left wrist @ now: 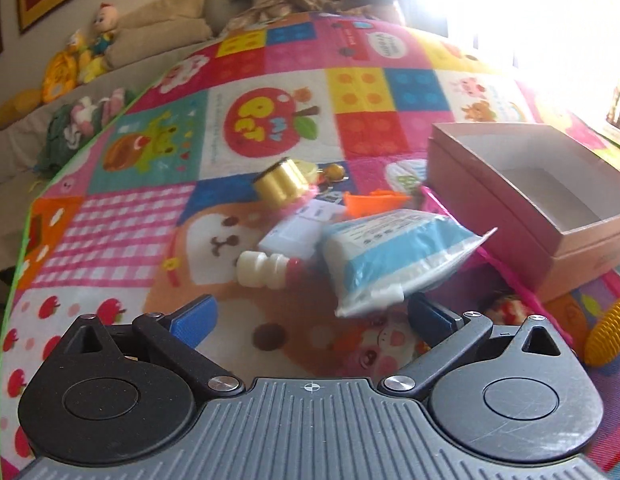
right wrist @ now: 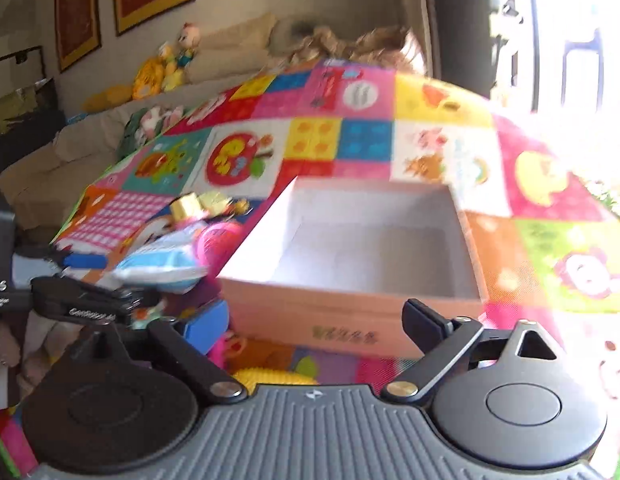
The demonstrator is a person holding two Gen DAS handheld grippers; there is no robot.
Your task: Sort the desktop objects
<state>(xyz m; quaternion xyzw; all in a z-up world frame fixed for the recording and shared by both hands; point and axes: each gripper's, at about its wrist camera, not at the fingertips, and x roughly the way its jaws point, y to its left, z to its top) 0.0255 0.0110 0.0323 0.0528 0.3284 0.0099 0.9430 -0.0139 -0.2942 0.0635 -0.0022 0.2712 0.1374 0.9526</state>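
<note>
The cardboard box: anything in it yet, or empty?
Empty, where visible: the cardboard box shows only bare white floor and walls in the right wrist view; its near wall hides a strip.

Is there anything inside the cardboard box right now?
No, the cardboard box shows only its bare pale floor and walls in the right wrist view; the toys lie outside it on the mat.

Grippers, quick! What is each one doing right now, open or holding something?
Left gripper: open, holding nothing; the blue packet lies just ahead.
Right gripper: open, empty, facing the box.
</note>
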